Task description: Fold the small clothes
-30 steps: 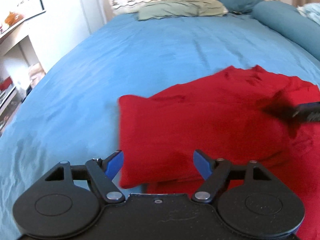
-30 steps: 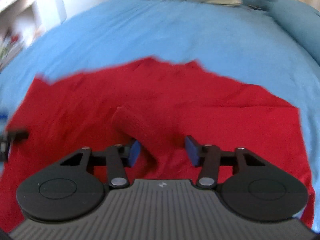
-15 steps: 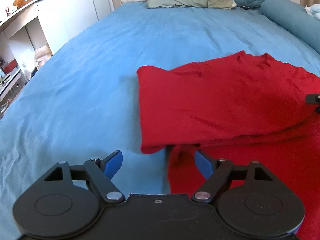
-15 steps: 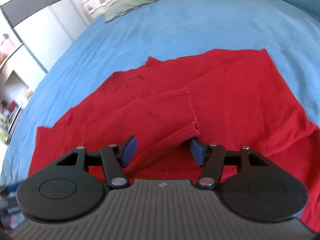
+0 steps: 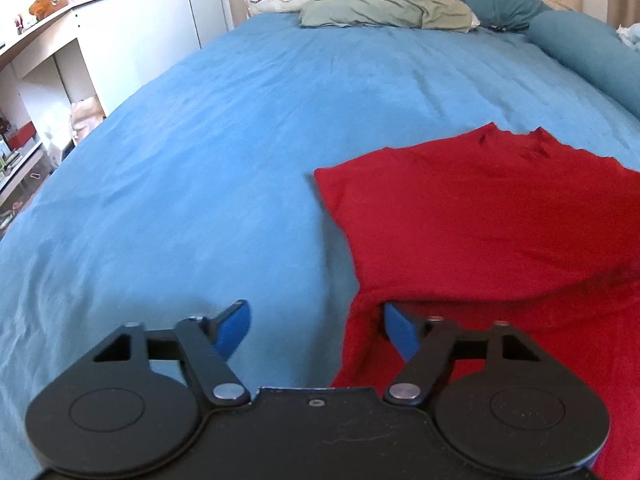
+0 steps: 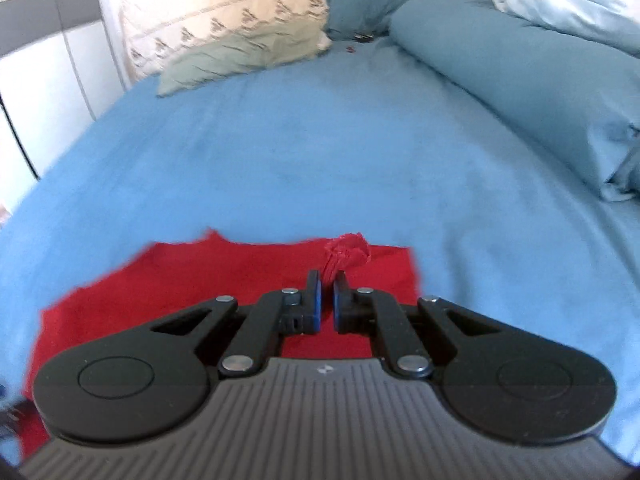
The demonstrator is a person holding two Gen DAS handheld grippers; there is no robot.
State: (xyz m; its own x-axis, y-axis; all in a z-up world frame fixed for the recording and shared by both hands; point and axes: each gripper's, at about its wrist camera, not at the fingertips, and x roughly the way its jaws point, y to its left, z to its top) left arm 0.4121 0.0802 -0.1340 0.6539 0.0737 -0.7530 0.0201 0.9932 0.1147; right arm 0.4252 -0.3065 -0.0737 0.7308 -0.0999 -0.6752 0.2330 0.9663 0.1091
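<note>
A red knit sweater lies partly folded on the blue bedsheet, at the right of the left wrist view. My left gripper is open and empty, low at the sweater's near left edge; its right finger touches the cloth. In the right wrist view my right gripper is shut on a bunched red sleeve cuff and holds it up above the sweater.
Pillows and a teal bolster lie at the head of the bed. A rolled teal duvet runs along the right side. White shelves stand left of the bed.
My right gripper has closed on the sleeve cuff and lifted it. My left gripper has shifted left, so the sweater now sits further right in its view.
</note>
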